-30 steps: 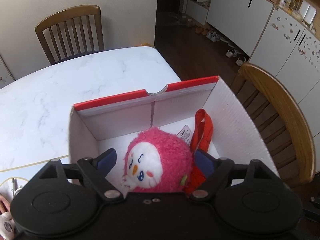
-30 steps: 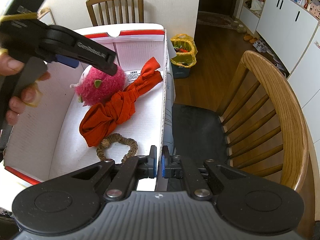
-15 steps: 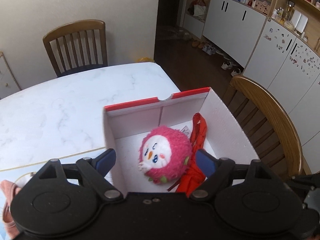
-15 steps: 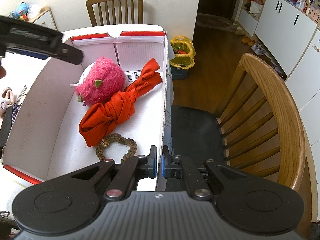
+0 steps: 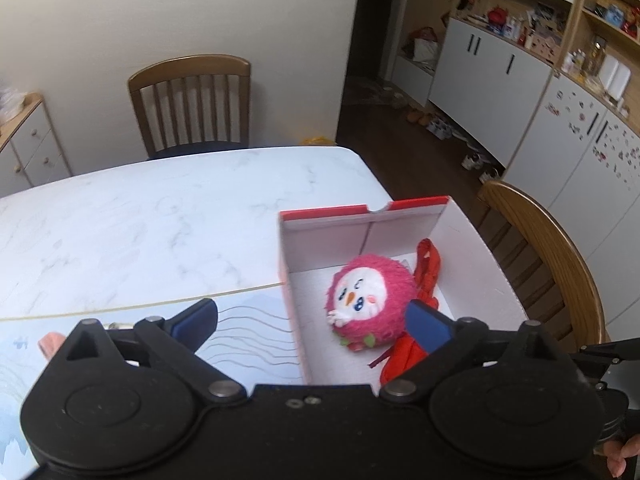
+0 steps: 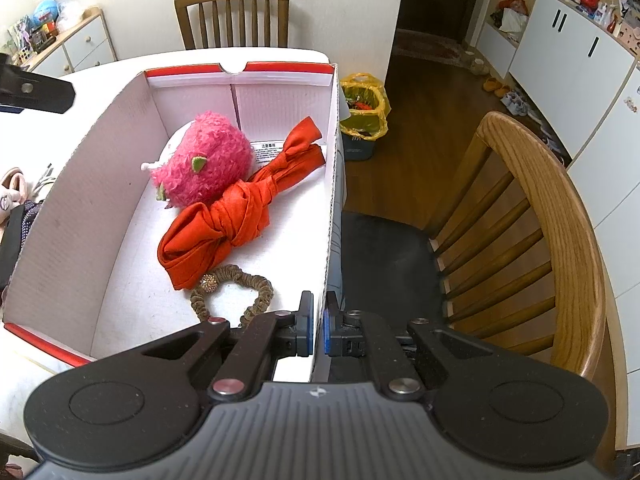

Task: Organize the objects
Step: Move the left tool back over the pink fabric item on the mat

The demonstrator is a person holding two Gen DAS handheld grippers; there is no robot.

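A white cardboard box (image 6: 76, 184) with red rims sits at the table's right edge; it also shows in the left wrist view (image 5: 480, 248). Inside lie a pink plush bird (image 5: 370, 294) (image 6: 202, 164), a knotted red cloth (image 6: 236, 212) (image 5: 426, 268) and a brown scrunchie (image 6: 236, 290). My left gripper (image 5: 312, 322) is open and empty, above the box's left wall. My right gripper (image 6: 317, 324) is shut on the box's right wall near its front corner.
White marble table (image 5: 160, 220) with a light blue mat (image 5: 248, 344) at its front. Pink items (image 6: 12, 192) and dark beads lie left of the box. Wooden chairs stand at the far side (image 5: 192, 100) and right (image 6: 560, 240). A yellow bag (image 6: 364, 108) is on the floor.
My left gripper has drawn back up and to the left out of the box, leaving the pink plush inside. My right gripper has kept its hold on the box wall.
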